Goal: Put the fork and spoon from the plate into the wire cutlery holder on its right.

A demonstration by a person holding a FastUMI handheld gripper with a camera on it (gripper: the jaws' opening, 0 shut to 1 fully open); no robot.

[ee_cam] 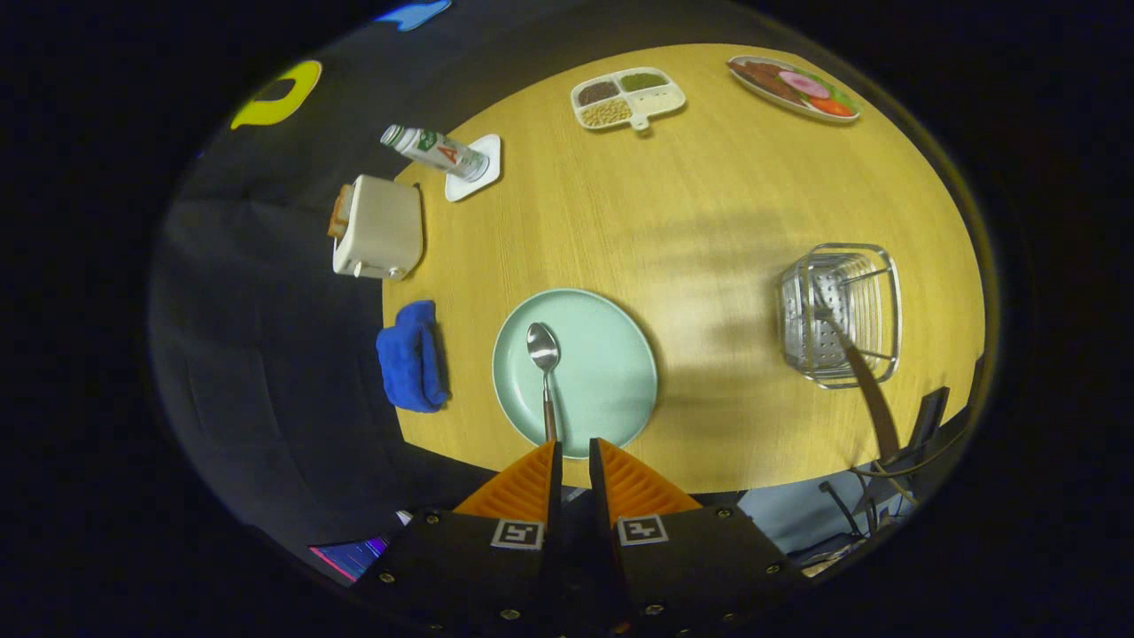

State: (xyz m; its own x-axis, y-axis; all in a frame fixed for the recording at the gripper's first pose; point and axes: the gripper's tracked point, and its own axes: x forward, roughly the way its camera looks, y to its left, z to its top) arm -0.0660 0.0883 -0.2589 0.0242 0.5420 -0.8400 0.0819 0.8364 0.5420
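The spoon (pixel 544 372) is seen lying on the pale green plate (pixel 611 390), bowl away from the gripper (pixel 574 456), handle end reaching just ahead of the left orange finger (pixel 523 486). The fingers are held nearly closed, a narrow gap left between them, and nothing is gripped. The fork (pixel 864 372) is already standing in the wire cutlery holder (pixel 842 315), well apart to the right. The spoon is judged light, stiff and slippery; the thin handle is best pinched near its middle.
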